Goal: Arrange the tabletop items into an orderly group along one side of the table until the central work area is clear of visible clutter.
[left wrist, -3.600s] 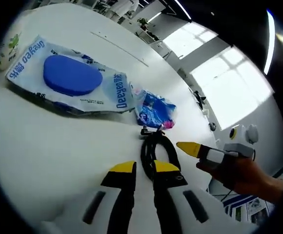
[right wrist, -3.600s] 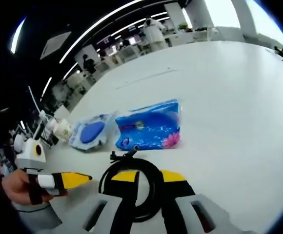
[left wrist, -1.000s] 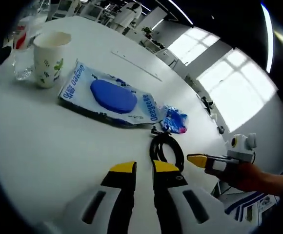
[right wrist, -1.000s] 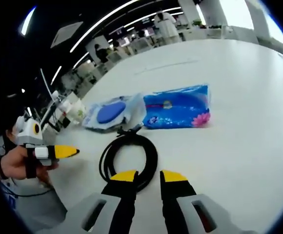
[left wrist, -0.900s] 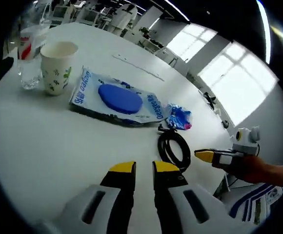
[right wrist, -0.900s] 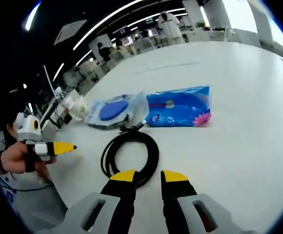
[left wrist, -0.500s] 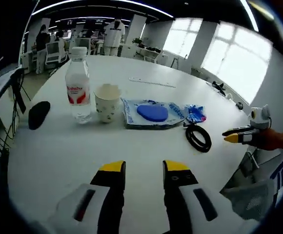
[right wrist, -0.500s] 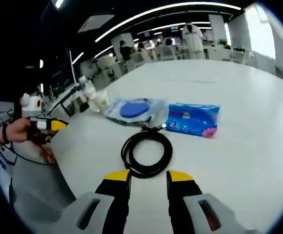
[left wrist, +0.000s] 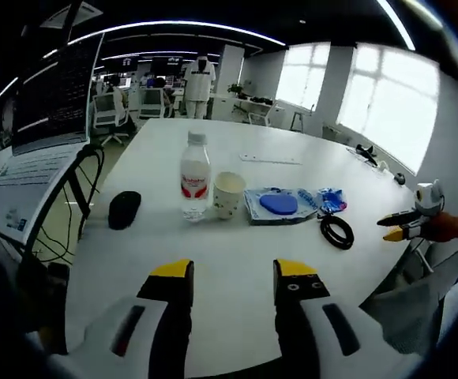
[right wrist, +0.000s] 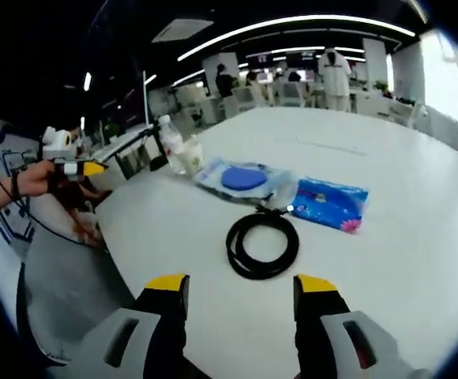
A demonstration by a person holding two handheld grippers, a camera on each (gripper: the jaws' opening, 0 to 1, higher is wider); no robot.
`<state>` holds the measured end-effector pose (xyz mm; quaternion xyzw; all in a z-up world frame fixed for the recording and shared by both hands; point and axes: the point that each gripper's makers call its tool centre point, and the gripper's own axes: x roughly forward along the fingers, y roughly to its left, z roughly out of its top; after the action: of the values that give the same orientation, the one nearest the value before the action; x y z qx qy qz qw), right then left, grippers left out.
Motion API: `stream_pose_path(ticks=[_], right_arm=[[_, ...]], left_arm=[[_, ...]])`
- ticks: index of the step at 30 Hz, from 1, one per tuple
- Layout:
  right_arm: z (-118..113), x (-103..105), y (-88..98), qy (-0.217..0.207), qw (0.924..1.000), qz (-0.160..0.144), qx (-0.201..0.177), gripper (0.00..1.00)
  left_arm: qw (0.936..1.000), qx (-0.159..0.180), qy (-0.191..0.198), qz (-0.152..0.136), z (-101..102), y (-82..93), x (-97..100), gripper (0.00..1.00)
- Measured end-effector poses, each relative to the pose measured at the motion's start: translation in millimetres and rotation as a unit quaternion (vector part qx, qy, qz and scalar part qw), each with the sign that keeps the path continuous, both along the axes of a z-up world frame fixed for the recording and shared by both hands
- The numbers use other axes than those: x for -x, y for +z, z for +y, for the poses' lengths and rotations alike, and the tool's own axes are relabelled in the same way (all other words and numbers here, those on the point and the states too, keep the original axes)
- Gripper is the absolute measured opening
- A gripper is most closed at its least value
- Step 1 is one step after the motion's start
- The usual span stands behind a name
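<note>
Left gripper view is showing the left hand-held gripper (left wrist: 233, 276) hovering with jaws apart, gripping nothing, at the bottom of the frame above the white worktop (left wrist: 213, 253). Across mid-frame, 6 items are lying in a row: mouse (left wrist: 123, 209), bottle (left wrist: 194, 175), cup (left wrist: 229, 193), wipes pack (left wrist: 278, 204), blue pouch (left wrist: 331, 199), cable coil (left wrist: 339, 232). Right gripper view is showing the right hand-held gripper (right wrist: 241, 288) with jaws apart, empty, below the coil at centre.

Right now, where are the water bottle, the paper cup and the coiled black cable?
water bottle (left wrist: 194, 180), left gripper view, on its label.
paper cup (left wrist: 229, 194), left gripper view, on its side wall.
coiled black cable (right wrist: 242, 256), right gripper view, on the loop's left side.
</note>
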<state>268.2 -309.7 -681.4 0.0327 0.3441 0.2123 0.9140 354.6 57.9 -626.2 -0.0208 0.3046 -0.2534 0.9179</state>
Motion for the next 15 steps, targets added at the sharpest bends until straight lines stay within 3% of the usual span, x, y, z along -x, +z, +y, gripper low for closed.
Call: stream_pose_path(ticks=[15], right_arm=[[1.4,-0.3,8.6,0.000,1.0000,-0.010,0.002,0.54]], left_arm=[[0.9999,0.013,0.007,-0.006,3.9,4.3,-0.1,0.40]])
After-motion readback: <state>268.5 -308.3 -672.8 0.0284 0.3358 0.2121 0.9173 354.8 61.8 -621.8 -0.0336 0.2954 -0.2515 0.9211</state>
